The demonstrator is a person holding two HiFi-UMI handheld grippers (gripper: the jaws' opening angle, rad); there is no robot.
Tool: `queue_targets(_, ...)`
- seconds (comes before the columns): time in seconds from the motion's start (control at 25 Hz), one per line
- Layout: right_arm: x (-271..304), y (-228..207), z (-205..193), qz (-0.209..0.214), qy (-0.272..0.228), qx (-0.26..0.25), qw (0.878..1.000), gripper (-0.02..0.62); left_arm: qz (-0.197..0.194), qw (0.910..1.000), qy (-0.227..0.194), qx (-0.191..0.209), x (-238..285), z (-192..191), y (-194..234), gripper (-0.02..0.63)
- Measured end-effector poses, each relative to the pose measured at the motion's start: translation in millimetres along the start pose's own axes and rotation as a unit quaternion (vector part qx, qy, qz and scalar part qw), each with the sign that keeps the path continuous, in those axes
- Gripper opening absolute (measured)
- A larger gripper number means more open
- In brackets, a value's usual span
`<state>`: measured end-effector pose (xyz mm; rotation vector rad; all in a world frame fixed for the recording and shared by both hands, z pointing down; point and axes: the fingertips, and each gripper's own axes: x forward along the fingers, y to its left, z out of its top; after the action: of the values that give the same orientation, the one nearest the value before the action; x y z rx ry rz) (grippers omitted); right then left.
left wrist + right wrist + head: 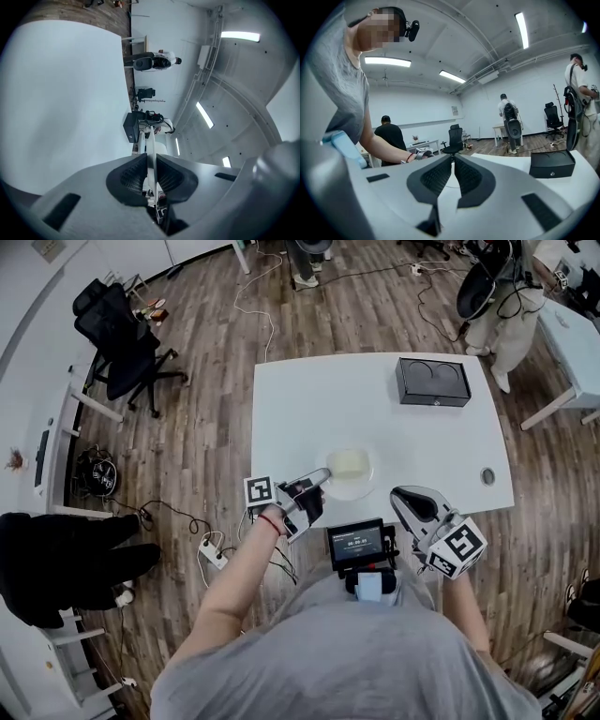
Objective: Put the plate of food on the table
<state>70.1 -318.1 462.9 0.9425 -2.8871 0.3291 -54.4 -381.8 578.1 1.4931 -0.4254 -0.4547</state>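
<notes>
A white plate (362,487) with a pale yellow block of food (348,463) rests near the front edge of the white table (319,399). My left gripper (325,473) is shut on the plate's left rim. In the left gripper view the rim (151,143) runs as a thin white edge between the shut pads of the left gripper (150,161). My right gripper (401,495) hovers off the table's front edge, right of the plate and apart from it. In its own view the right gripper (453,159) is shut with nothing in it.
A black box (432,382) sits at the table's back right, also seen as the black box (552,164). A round grommet (487,476) is near the right edge. A black office chair (122,338) and a power strip (214,554) are on the floor to the left. People stand beyond the table.
</notes>
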Motion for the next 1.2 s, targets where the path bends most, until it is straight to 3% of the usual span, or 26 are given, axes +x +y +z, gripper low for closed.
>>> queue_targets(0.2,2,-17,-11,-0.009,0.007,0.012,1.0,0.034,0.019,0.9998,-0.002,0.011,12,6,48,0.041)
queue_targets(0.36,1,-15,-18,-0.011,0.022,0.013,1.0,0.034,0.041,0.9991,-0.005,-0.013,9,1,86,0.041)
queue_targets(0.6,3,-15,-21,-0.017,0.034,0.014,0.999,0.034,0.084,0.9962,0.016,0.011,4,1,130,0.041)
queue_targets(1.2,1,-16,-20,-0.028,0.043,0.009,0.999,0.034,0.161,0.9848,0.049,0.044,6,1,162,0.041)
